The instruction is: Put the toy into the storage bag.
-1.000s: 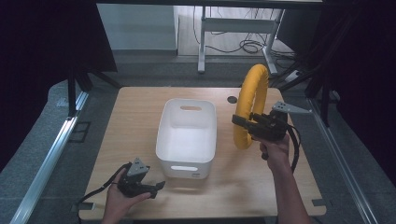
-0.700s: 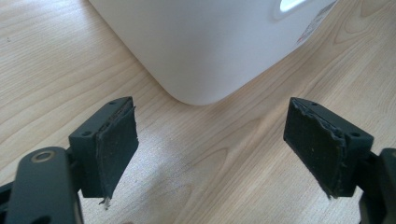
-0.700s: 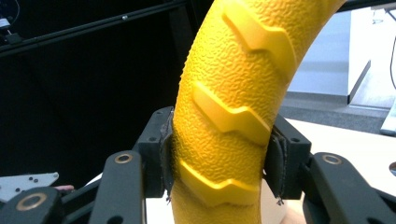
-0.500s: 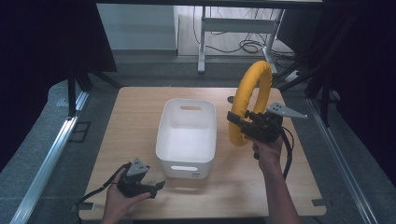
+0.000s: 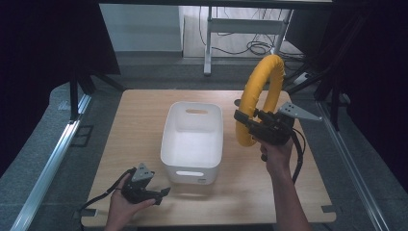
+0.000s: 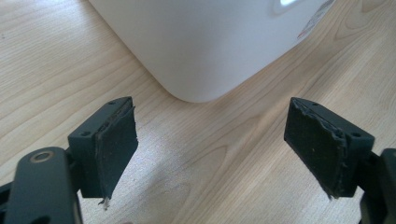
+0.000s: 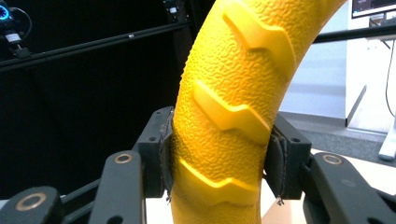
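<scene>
- While the right gripper [image 5: 245, 121] clamps a yellow ring [image 5: 260, 96] at right centre of the high view, a white bin [image 5: 193, 139] sits just to its left, mid-frame.
- That ring stands upright on edge, lifted off the table [image 5: 144, 125], its hole facing left and right across the frame; its lower arc is level with the bin's right rim, near it but apart.
- Judged from this, the coming move turns on carrying the ring leftward over the bin's open top; the right hand is far nearer than the left.
- Seen in the right gripper view, both jaws press the ring [image 7: 224, 116] from either side, mid-frame.
- Its surface is pebbled, rubbery-looking, with raised zigzag treads like a tyre.
- The bin is smooth matte plastic, rectangular with rounded corners, a handle slot in each short wall, and looks empty.
- At lower left, the left gripper [image 5: 163, 192] rests low by the bin's near corner, jaws spread wide and empty, dark pads [image 6: 116, 144] frayed.
- Pale wood grain runs across the table.
</scene>
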Demonstrator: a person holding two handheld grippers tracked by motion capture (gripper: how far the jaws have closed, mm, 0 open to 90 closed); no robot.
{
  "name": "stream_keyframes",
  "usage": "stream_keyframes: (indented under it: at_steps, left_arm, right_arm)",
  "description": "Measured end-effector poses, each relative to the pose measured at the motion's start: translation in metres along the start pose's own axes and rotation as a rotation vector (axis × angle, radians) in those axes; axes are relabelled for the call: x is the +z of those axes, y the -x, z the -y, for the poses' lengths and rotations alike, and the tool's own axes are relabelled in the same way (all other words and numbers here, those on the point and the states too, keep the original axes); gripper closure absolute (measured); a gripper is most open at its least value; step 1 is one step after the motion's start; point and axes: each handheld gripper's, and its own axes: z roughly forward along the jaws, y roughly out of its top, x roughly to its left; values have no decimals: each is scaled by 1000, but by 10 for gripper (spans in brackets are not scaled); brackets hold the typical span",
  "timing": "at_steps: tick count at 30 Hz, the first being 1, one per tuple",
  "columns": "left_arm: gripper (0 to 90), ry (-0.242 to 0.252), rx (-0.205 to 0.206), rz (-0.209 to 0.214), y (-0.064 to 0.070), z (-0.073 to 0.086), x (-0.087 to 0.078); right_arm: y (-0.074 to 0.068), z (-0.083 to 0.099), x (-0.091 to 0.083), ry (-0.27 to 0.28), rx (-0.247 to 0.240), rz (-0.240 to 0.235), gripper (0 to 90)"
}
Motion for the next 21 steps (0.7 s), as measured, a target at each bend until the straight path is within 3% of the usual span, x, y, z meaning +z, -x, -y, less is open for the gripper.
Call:
stream_keyframes:
  at_steps: [14,21]
  left_arm:
    - [174,2,4,-1,0,0,0]
    - [174,-3,5,-2,0,0,0]
  right_arm:
    - [-24,-26,3,76,-42,-21,501]
    - [-35,-33,8,89,-56,-25,501]
